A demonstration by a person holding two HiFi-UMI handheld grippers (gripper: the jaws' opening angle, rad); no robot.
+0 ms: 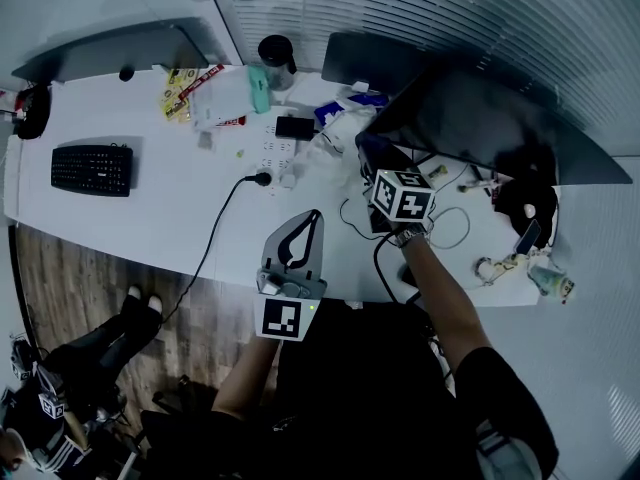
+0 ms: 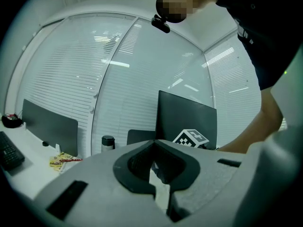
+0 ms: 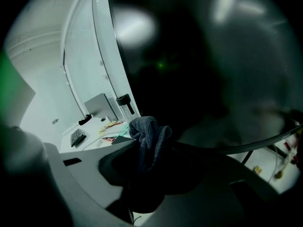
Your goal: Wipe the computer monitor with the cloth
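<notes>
Left gripper (image 1: pixel 312 220) hangs left of the monitor (image 1: pixel 480 118), jaws together on nothing. Right gripper (image 3: pixel 147 148) is clamped on the grey cloth (image 3: pixel 147 132), held up at the monitor's lower left corner. I cannot confirm contact with the glass.

My judgement: lay the cloth flat and sweep in overlapping passes, with light pressure so the tilted monitor doesn't rock.

Count: one keyboard (image 1: pixel 92 168) far left of the monitor, two spare screens (image 1: pixel 110 53) also to its left, two grippers, one cloth.

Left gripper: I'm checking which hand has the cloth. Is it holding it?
No, the left gripper has shut jaws with nothing between them.
</notes>
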